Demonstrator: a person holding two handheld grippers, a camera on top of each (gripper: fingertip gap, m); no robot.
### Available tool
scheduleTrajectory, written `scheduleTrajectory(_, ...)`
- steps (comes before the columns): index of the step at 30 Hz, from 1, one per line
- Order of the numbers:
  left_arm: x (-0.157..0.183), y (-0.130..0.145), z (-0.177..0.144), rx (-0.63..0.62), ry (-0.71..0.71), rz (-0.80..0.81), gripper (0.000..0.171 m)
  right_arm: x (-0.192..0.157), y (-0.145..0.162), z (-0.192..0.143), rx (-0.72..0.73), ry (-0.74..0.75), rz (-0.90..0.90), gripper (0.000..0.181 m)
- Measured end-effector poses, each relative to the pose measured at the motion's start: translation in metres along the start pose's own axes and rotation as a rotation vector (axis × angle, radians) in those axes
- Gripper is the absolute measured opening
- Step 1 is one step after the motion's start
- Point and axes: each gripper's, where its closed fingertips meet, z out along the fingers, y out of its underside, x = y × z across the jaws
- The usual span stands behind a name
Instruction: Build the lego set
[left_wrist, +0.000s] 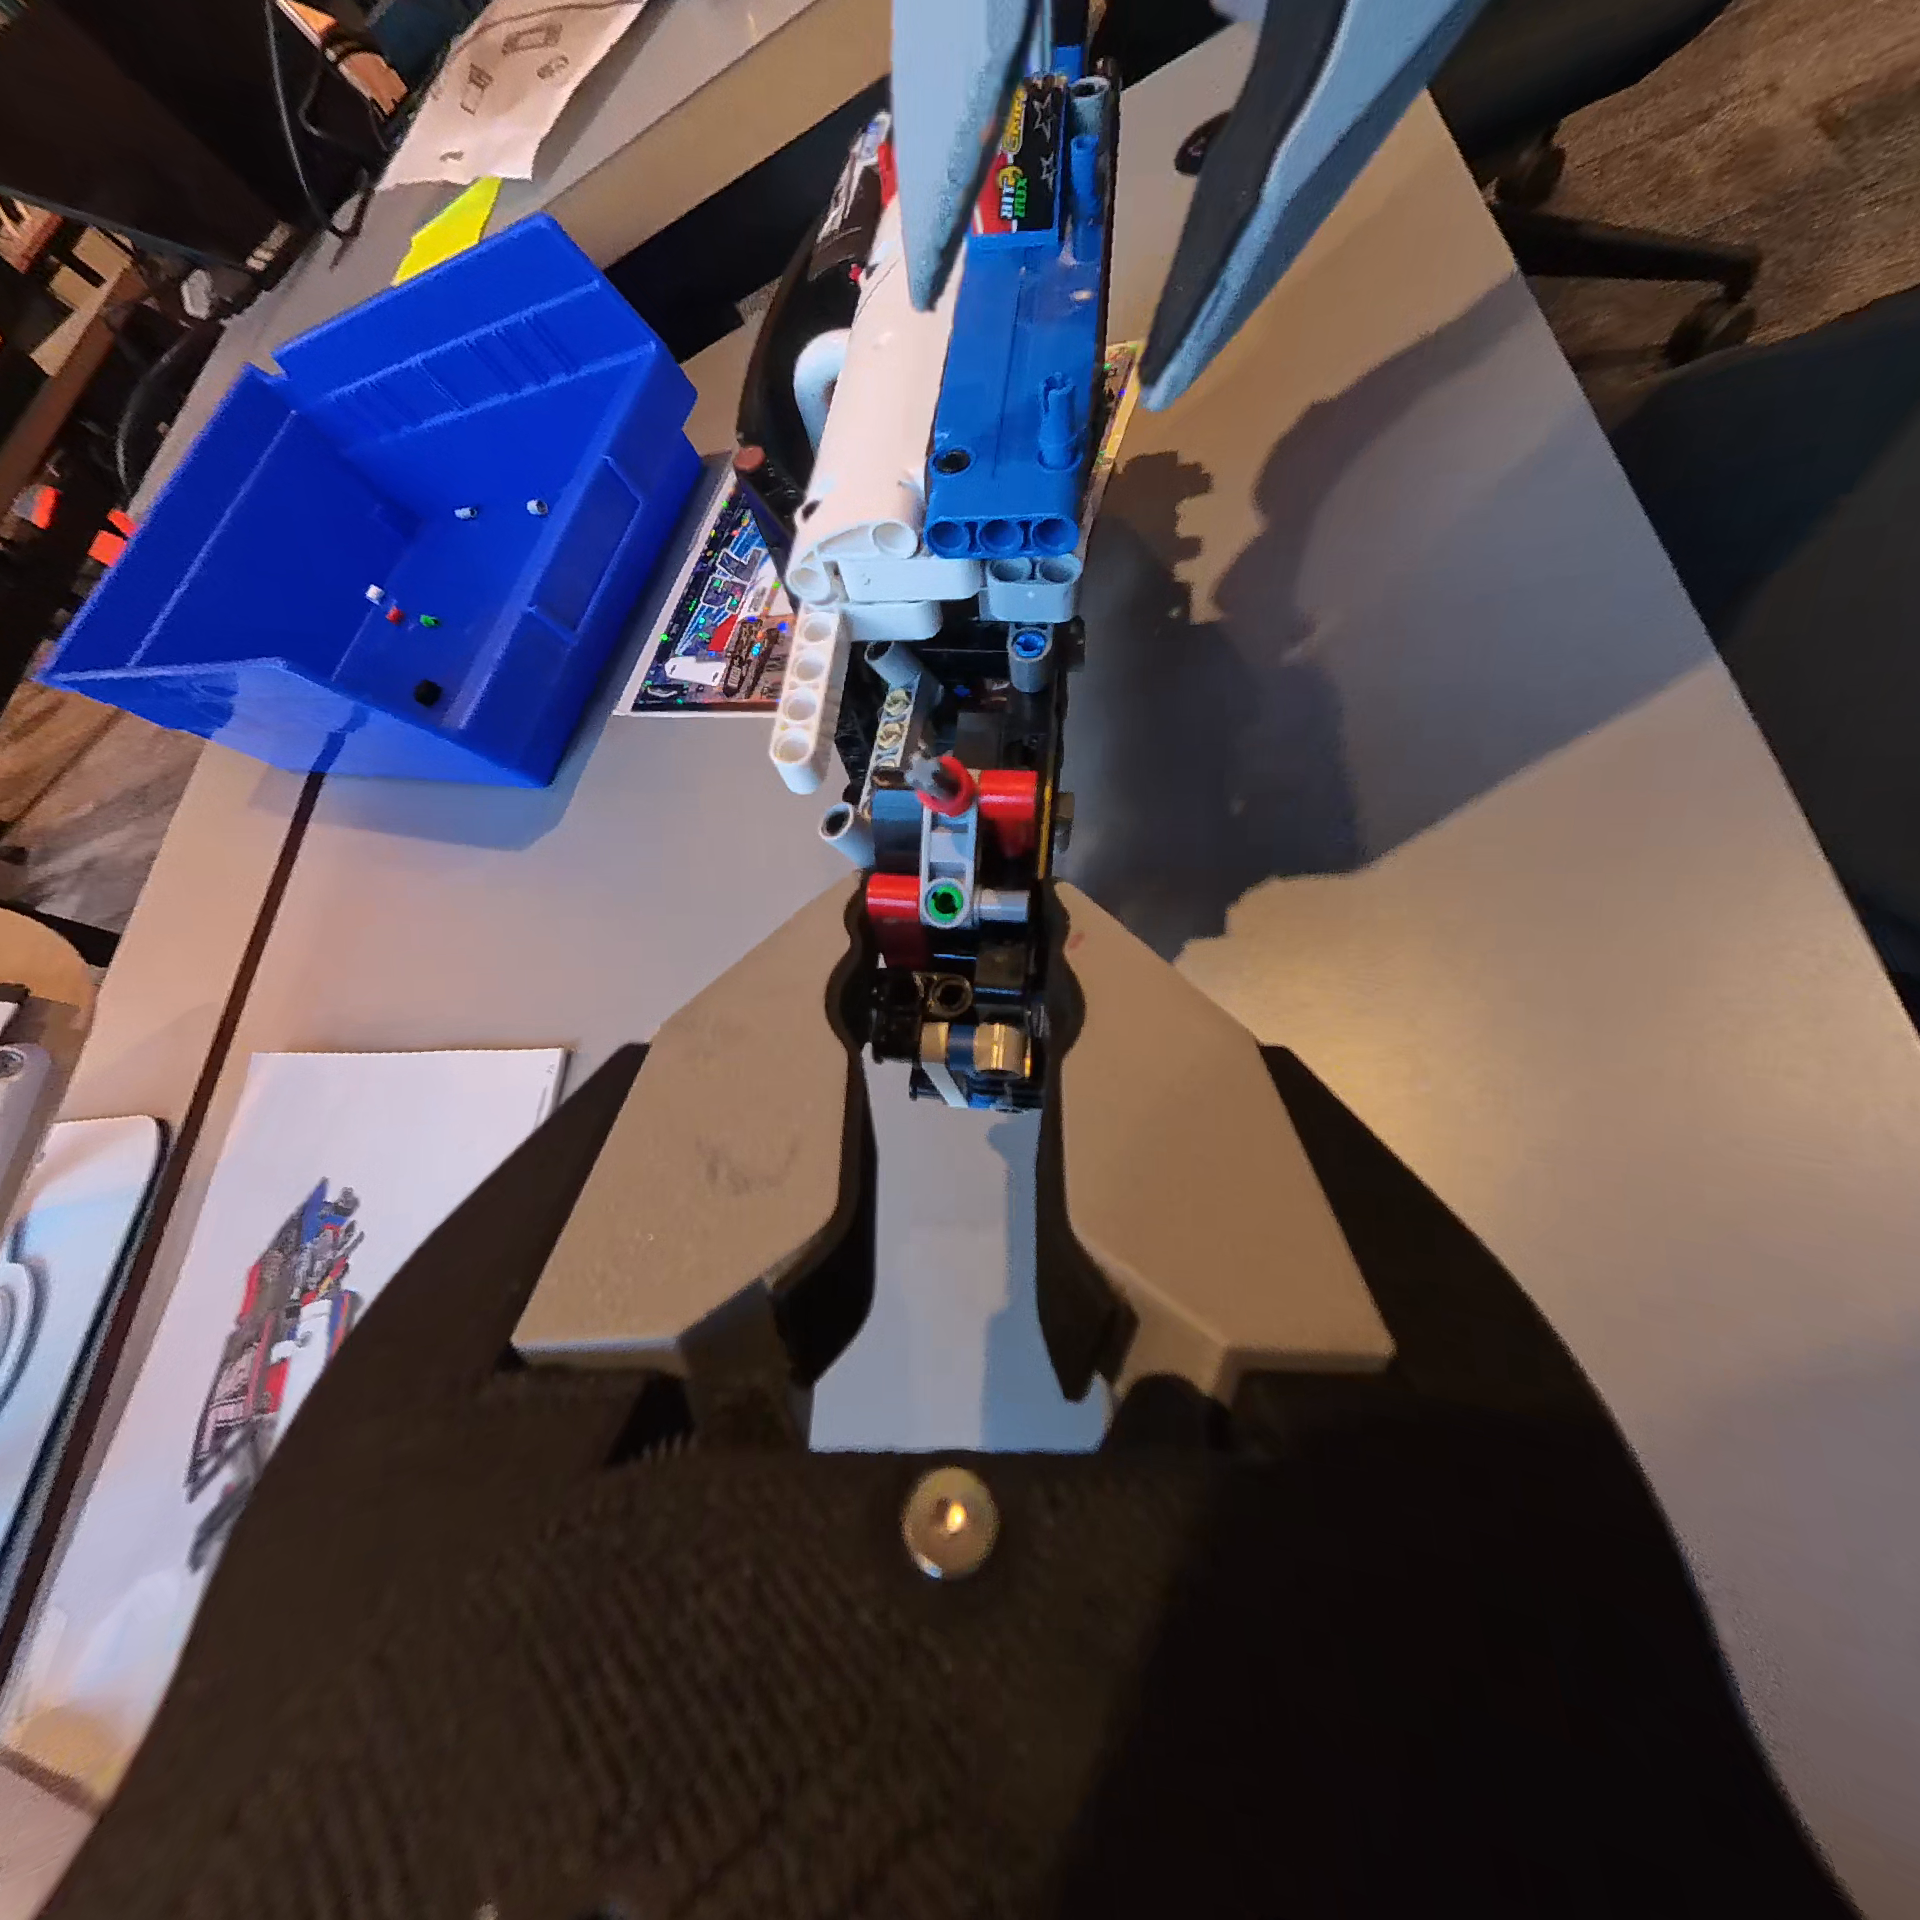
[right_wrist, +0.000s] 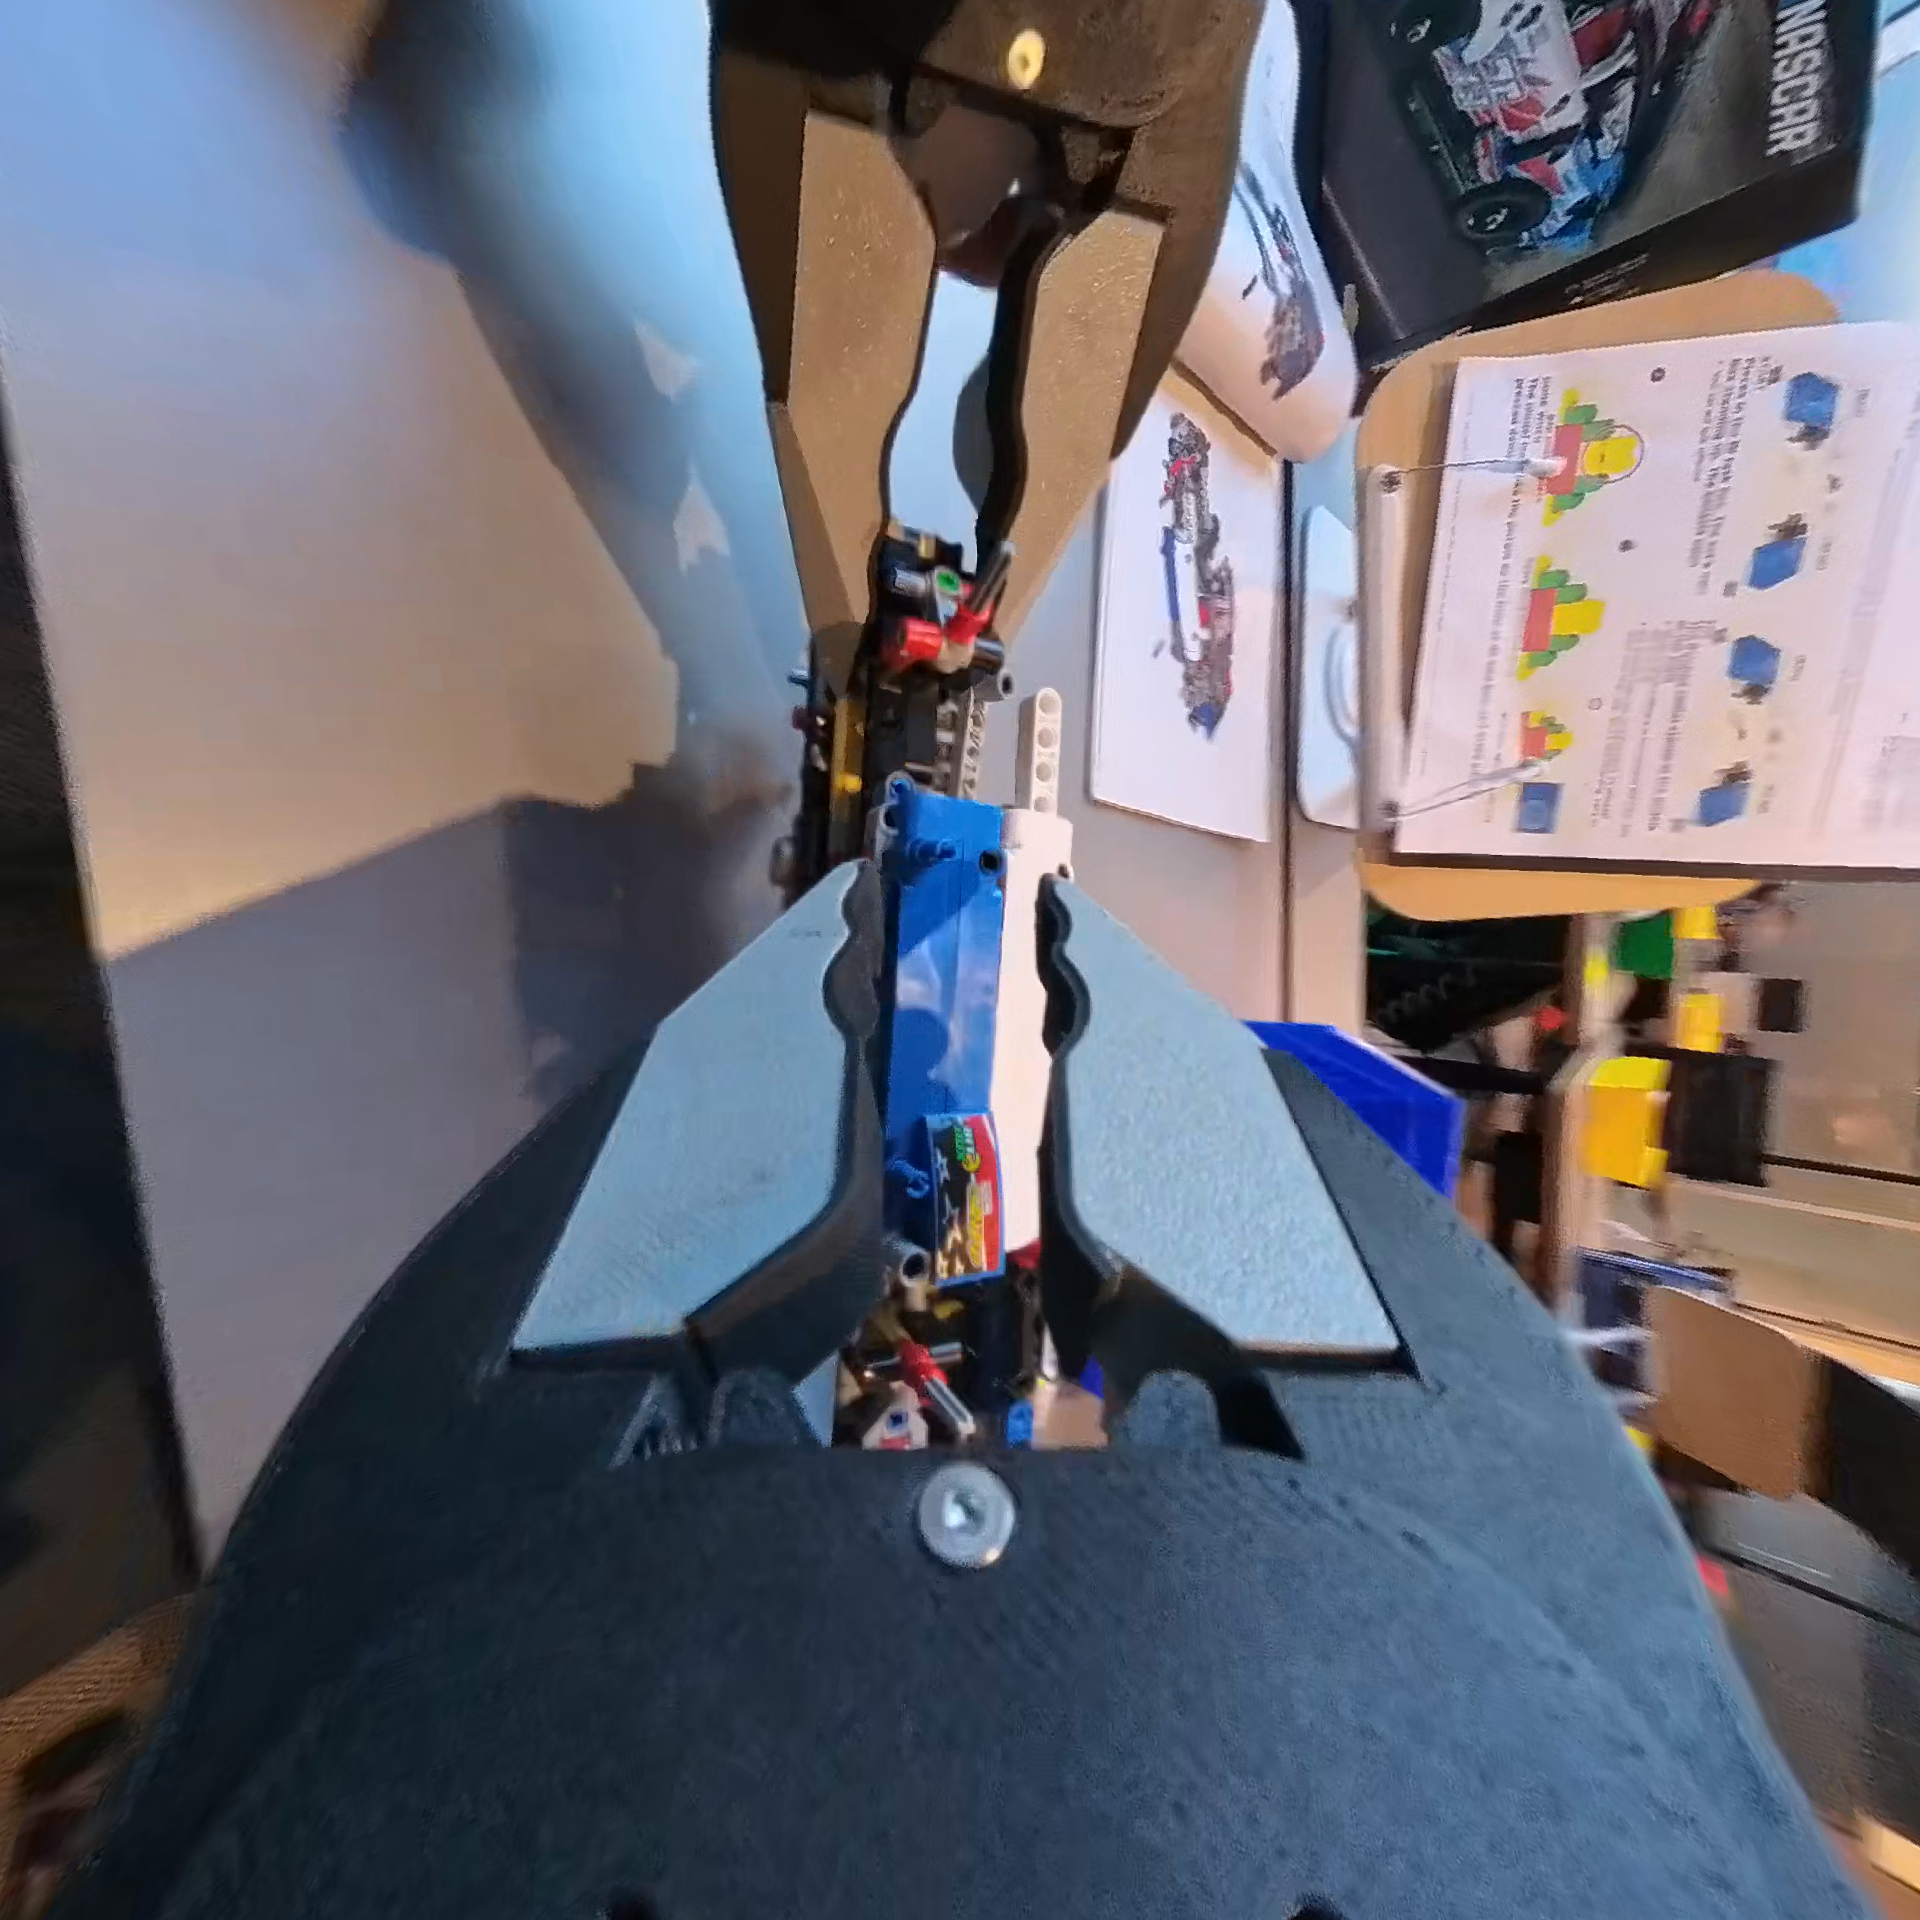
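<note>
Between your two grippers: lego model (left_wrist: 966, 582) held off grey table (left_wrist: 1455, 935). Left gripper (left_wrist: 951, 977) clamped on black-and-red end; right gripper (right_wrist: 961, 966) clamped on blue-and-white end. Blue panel carries printed sticker (right_wrist: 966, 1195). Blue bin (left_wrist: 416, 540) sits left, few small parts inside. Printed instruction sheet (left_wrist: 260, 1299), boxed set (right_wrist: 1579, 145) nearby.

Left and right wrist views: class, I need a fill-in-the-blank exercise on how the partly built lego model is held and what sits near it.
1. The partly built lego model is gripped at both ends by ____ hand-held grippers.
2. The left hand-held gripper clamps the end bearing a round ____ pin.
3. The right hand-held gripper clamps the long ____ panel.
4. Loose small parts lie in the blue plastic ____.

Missing words: two; green; blue; bin
</note>
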Motion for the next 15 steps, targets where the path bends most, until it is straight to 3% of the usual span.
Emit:
scheduleTrajectory(6, 0.001, -0.001, -0.005, 0.018, 0.097, -0.164, 0.025, 0.004, 0.012, 0.013, -0.116, 0.112, -0.234, 0.031)
scheduleTrajectory(15, 0.003, 0.002, -0.005, 0.008, 0.148, -0.263, 0.025, 0.008, 0.010, 0.025, -0.116, 0.012, -0.324, 0.028)
